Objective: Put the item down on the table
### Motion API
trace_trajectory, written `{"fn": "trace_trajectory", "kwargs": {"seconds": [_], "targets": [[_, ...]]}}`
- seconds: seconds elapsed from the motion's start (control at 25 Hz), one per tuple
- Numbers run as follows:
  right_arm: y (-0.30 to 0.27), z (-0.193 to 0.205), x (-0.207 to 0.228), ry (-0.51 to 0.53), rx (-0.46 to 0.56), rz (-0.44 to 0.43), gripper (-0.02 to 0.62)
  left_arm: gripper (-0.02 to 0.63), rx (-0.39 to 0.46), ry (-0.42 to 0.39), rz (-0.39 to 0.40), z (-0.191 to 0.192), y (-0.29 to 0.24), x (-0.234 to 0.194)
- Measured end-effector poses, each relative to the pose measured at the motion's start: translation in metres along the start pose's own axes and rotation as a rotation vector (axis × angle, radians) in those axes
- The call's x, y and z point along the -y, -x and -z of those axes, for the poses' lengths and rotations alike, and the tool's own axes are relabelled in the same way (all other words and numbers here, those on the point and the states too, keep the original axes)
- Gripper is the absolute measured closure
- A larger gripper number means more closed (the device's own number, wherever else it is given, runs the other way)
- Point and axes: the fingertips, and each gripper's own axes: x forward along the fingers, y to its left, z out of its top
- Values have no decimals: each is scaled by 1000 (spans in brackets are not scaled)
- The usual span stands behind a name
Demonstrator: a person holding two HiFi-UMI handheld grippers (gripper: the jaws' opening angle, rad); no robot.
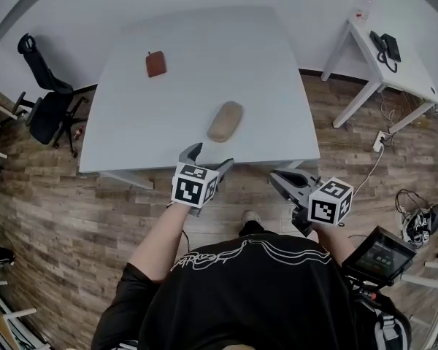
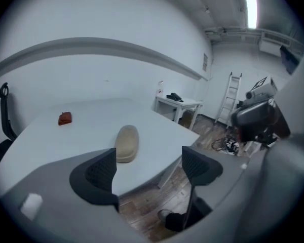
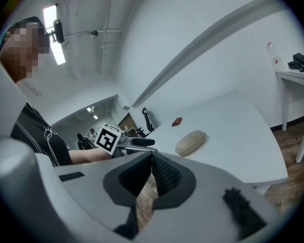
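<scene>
One beige oval case [image 1: 225, 121] lies flat on the grey table [image 1: 204, 57], on the near half and a little right of the middle, nothing touching it. Farther back and to the left, well apart from it, sits a small reddish-brown pouch [image 1: 156, 64].

Just short of the case, at the near edge of the table, hangs the left gripper [image 1: 208, 159]. Its jaws stand wide apart and hold nothing; in the left gripper view the case shows beyond the left jaw, clear of both pads, and only the table edge and the wooden floor [image 1: 51, 195] show between them.

To the right, off the table and over the floor, is the right gripper [image 1: 277, 177]. Its jaws are pressed together with nothing between them; the right gripper view shows only a sliver of floor planks below the closed pads.

Around the table: a black office chair [image 1: 47, 100] stands at its left side, and a white side desk [image 1: 409, 68] with a black telephone [image 1: 385, 47] stands to the right against the wall. A ladder [image 2: 230, 103] leans on the far wall in the left gripper view. The person wears a black shirt [image 1: 255, 290].
</scene>
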Motion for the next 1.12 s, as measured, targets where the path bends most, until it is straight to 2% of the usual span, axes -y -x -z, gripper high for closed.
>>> {"fn": "trace_trajectory", "kwargs": {"seconds": [0.12,0.28,0.4,0.48,0.76,1.12], "targets": [[8,6,-34,25,17,-18,586,243,56,11,135,-7,50,49],[20,18,-79,67,42,-39,586,354,131,-23,233,-9,114,101],[31,27,-112,99,57,-50,586,513,191,-9,264,-4,157,129],[34,29,-128,115,65,-58,586,597,216,-8,271,-2,178,139],[39,25,-156,160,67,-69,586,598,210,34,351,4,206,164],[39,42,-178,197,34,-67,588,598,216,47,376,18,217,178]]}}
